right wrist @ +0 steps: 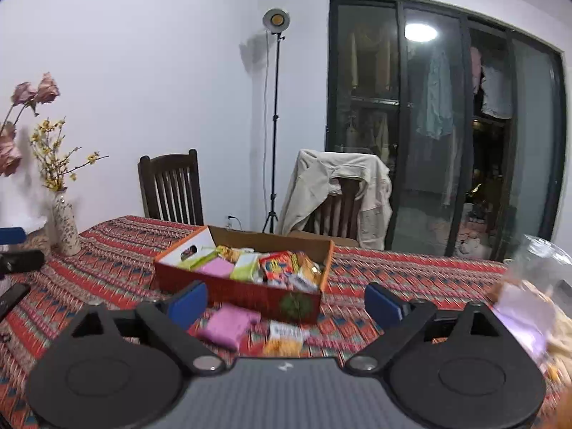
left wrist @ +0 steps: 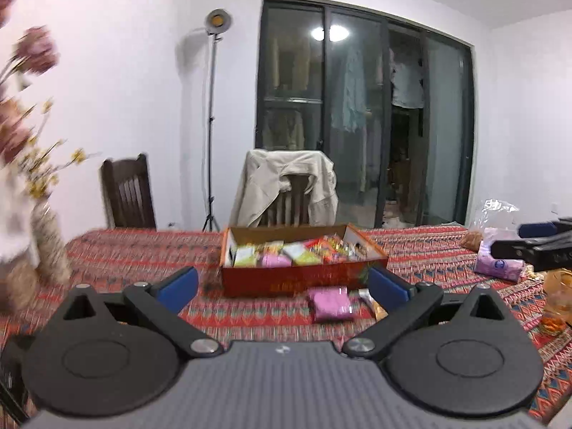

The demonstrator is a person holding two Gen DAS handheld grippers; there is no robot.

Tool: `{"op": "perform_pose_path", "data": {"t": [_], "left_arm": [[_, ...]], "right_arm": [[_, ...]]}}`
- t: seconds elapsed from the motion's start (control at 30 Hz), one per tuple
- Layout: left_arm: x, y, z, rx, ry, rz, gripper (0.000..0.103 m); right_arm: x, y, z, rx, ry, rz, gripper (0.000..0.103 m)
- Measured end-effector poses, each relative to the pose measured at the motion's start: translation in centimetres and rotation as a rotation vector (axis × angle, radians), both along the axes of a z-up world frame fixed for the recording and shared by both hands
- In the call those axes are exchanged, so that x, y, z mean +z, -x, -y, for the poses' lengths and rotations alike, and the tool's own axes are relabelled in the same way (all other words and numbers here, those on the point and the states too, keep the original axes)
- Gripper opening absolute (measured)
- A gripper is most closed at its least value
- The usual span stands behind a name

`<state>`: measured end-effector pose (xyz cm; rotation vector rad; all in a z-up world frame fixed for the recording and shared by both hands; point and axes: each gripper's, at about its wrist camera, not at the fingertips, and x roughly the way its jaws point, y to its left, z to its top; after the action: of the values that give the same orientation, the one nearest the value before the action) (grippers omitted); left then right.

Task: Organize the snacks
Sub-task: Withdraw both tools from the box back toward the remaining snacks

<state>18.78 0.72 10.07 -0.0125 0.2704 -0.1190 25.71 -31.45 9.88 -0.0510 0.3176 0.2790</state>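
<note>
Home dining room, patterned tablecloth (right wrist: 107, 250), wooden chairs (right wrist: 171, 187), jacket (right wrist: 321, 178) over one, vase of flowers (right wrist: 66, 225), glass-door wardrobe (right wrist: 447, 118)

Counted, approx. where blurred:

1 cardboard snack box (right wrist: 243, 291) is seen on 1 patterned tablecloth (right wrist: 411, 268). Packets inside the box can't be counted exactly; at least 6 are made out in the right wrist view.

Outside the box, 2 loose snacks are counted in front of it: 1 pink packet (right wrist: 228, 325) and 1 orange-and-white packet (right wrist: 286, 338).

2 wooden chairs are counted: 1 bare chair (right wrist: 171, 187), 1 draped chair (right wrist: 336, 211) w/ 1 beige jacket (right wrist: 321, 178).

1 flower vase (right wrist: 66, 225) is counted, 1 lamp on a tripod (right wrist: 275, 21), 1 clear plastic bag (left wrist: 495, 214), 1 lilac tissue pack (left wrist: 498, 262).

2 grippers are counted: left gripper (left wrist: 282, 282), right gripper (right wrist: 286, 302).
</note>
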Motion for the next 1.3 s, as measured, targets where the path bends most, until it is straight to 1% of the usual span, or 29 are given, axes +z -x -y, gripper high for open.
{"op": "perform_pose_path", "data": {"t": [0.07,0.13,0.2,0.27,0.37,0.43,0.5,0.57,0.73,0.93,1.13,1.3], "left_arm": [[-1.3,2.0,-0.1,0.024,0.019,-0.032,0.103],[-2.6,3.5,-0.3,0.047,0.032,-0.064,0.103],[-4.3,4.9,-0.3,0.066,0.036,-0.1,0.103],[-6.0,5.9,-0.2,0.078,0.032,-0.149,0.103],[-8.3,6.7,-0.6,0.09,0.046,-0.227,0.103],[-9.4,7.1,-0.8,0.101,0.054,-0.262,0.103],[-10.0,7.3,-1.0,0.101,0.066,-0.28,0.103],[-10.1,7.2,-1.1,0.106,0.073,-0.288,0.103],[-10.1,6.7,-1.3,0.111,0.075,-0.295,0.103],[-10.8,4.6,-1.0,0.097,0.066,-0.346,0.103],[-11.1,1.0,-0.4,0.06,0.06,-0.373,0.103],[-11.3,-3.7,0.3,0.035,0.057,-0.364,0.103]], "right_arm": [[-1.3,2.8,0.1,0.008,-0.002,0.006,0.098],[-2.9,5.4,0.0,0.01,0.003,0.008,0.102],[-4.9,7.6,-0.2,-0.006,0.017,0.004,0.102],[-7.2,9.3,-0.5,-0.018,0.004,-0.02,0.102],[-10.5,10.5,-0.8,-0.015,-0.04,-0.115,0.102],[-12.5,11.2,-1.3,-0.016,-0.033,-0.162,0.102],[-13.7,11.8,-1.7,-0.008,-0.005,-0.183,0.102],[-14.2,12.2,-1.7,0.003,0.008,-0.187,0.102],[-14.3,11.7,-1.6,-0.005,0.007,-0.19,0.102],[-14.6,10.4,-1.2,-0.019,0.005,-0.215,0.102],[-15.0,7.6,-0.9,-0.036,0.005,-0.243,0.102],[-14.6,3.1,-1.0,-0.037,-0.01,-0.252,0.102]]}}
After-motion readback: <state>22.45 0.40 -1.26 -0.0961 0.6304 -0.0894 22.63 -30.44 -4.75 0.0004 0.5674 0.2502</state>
